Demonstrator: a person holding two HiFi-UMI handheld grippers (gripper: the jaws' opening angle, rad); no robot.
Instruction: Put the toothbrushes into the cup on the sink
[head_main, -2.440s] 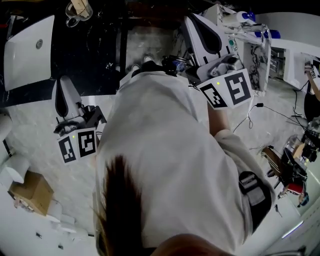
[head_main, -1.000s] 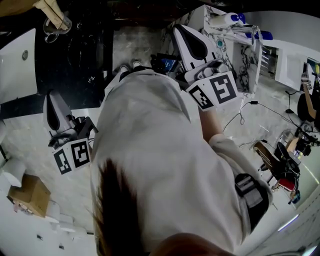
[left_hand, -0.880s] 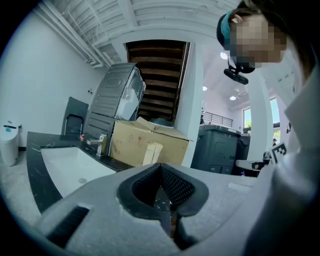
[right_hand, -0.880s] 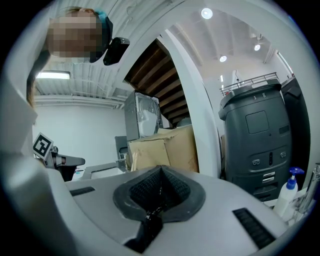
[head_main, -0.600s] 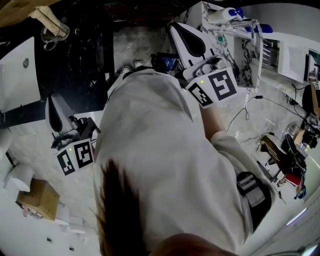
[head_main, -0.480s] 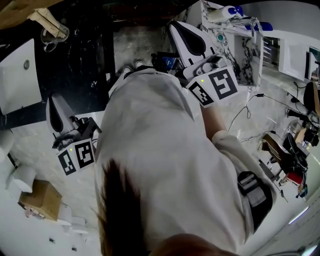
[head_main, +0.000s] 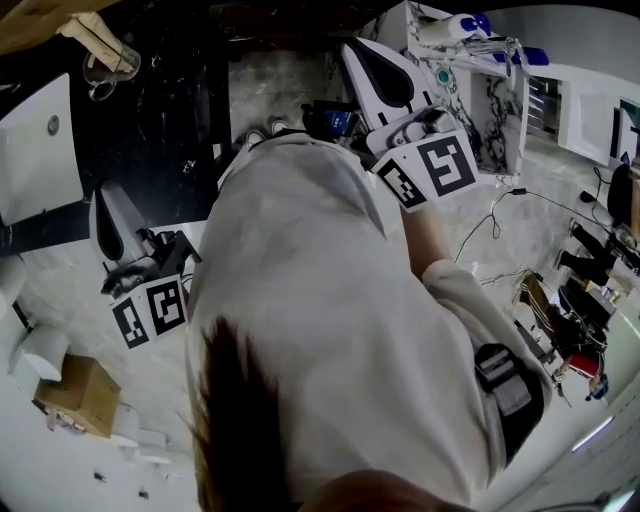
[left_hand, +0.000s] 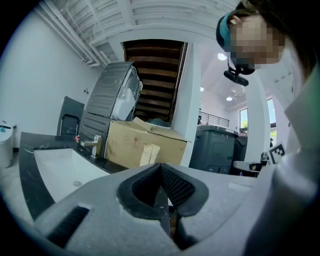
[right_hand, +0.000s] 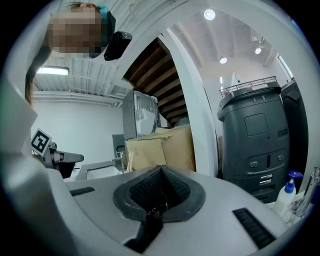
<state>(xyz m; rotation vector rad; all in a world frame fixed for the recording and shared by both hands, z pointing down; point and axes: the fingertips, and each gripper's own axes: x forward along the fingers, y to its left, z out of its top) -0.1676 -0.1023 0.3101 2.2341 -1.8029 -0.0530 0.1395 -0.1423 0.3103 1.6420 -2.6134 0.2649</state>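
Observation:
No toothbrush shows in any view. The white sink basin (head_main: 40, 150) sits in a black counter at the far left, and also appears in the left gripper view as the sink basin (left_hand: 57, 170) with a faucet (left_hand: 92, 146). A clear glass-like thing (head_main: 100, 65) stands on the counter's far end; I cannot tell if it is the cup. My left gripper (head_main: 103, 192) hangs near the counter's front edge, shut and empty (left_hand: 161, 166). My right gripper (head_main: 352, 47) is held higher on the right, away from the sink, shut with nothing in it (right_hand: 160, 168).
A large cardboard box (left_hand: 145, 145) stands behind the counter, with a dark grey bin (left_hand: 215, 150) to its right. On the right is a white shelf (head_main: 480, 50) with bottles. A small cardboard box (head_main: 70, 395) and cables (head_main: 500, 230) lie on the floor.
The view has swung a little, so the sink sits farther left. Both grippers stay shut in much the same places before the person's body.

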